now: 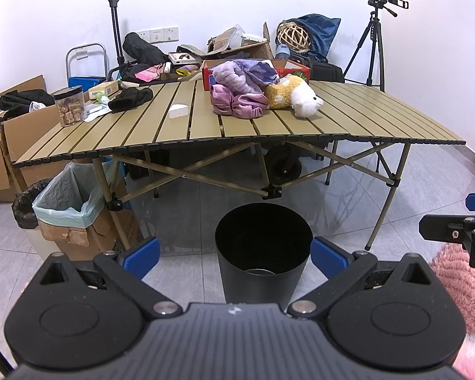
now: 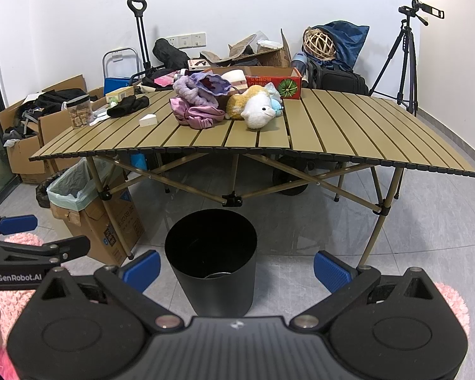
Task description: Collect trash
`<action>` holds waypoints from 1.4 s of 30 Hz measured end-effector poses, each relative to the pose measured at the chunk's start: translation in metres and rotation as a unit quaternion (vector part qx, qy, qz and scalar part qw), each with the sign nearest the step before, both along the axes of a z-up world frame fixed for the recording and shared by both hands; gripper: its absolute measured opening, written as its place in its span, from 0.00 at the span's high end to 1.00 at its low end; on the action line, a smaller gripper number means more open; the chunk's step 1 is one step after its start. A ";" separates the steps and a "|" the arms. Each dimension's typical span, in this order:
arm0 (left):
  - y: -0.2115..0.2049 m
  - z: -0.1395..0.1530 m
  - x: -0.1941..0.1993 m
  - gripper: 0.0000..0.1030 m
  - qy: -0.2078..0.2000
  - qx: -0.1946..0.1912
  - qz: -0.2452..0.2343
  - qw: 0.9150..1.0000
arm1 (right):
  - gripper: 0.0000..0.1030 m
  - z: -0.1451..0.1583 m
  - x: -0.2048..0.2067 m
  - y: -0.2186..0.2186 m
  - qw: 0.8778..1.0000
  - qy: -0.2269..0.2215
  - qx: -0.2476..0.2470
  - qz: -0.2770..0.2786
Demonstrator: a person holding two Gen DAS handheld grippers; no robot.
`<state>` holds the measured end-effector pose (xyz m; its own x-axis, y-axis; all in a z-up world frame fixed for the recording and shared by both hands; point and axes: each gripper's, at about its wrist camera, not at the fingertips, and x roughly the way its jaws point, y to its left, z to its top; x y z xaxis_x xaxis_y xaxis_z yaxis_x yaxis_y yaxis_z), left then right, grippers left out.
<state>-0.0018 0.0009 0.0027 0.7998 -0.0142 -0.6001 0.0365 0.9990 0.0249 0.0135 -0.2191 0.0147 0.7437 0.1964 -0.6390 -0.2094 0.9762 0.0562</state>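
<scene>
Broadly, room: white wall, grey tiled floor (image 1: 380,209), clutter and boxes behind.
Table: slatted folding table (image 1: 348,114) holds soft toys, cloth, a jar.
Bin: black bin (image 1: 262,253) stands on the floor before the table, probably placed to take trash; something metallic lies inside.
Left gripper (image 1: 234,255): fingers wide apart, empty.
Right gripper (image 2: 237,267): likewise spread, empty.

Black bin (image 2: 210,259) stands before slatted table (image 2: 332,133).
</scene>
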 end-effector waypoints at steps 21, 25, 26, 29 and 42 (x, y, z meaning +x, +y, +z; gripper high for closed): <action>0.000 0.000 0.000 0.00 -0.001 0.000 0.000 1.000 | 0.00 0.000 0.000 0.000 1.000 0.000 0.000 0.000; 0.000 0.000 -0.001 0.00 -0.001 0.000 0.000 1.000 | 0.00 0.000 0.000 0.001 1.000 0.000 0.000 0.000; 0.000 0.000 0.000 0.00 -0.001 0.000 0.000 1.000 | 0.00 0.000 0.000 0.001 1.000 0.000 0.000 0.000; 0.000 0.000 0.000 0.00 -0.002 0.000 0.000 1.000 | 0.00 0.001 0.000 0.001 1.000 -0.002 -0.001 0.000; 0.006 0.017 0.016 0.00 -0.027 0.015 0.019 0.999 | 0.00 0.003 0.014 0.007 0.999 -0.023 -0.003 0.024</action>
<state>0.0142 0.0067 0.0193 0.8307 0.0340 -0.5556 -0.0040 0.9985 0.0552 0.0278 -0.2118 0.0176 0.7623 0.2286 -0.6055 -0.2582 0.9653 0.0393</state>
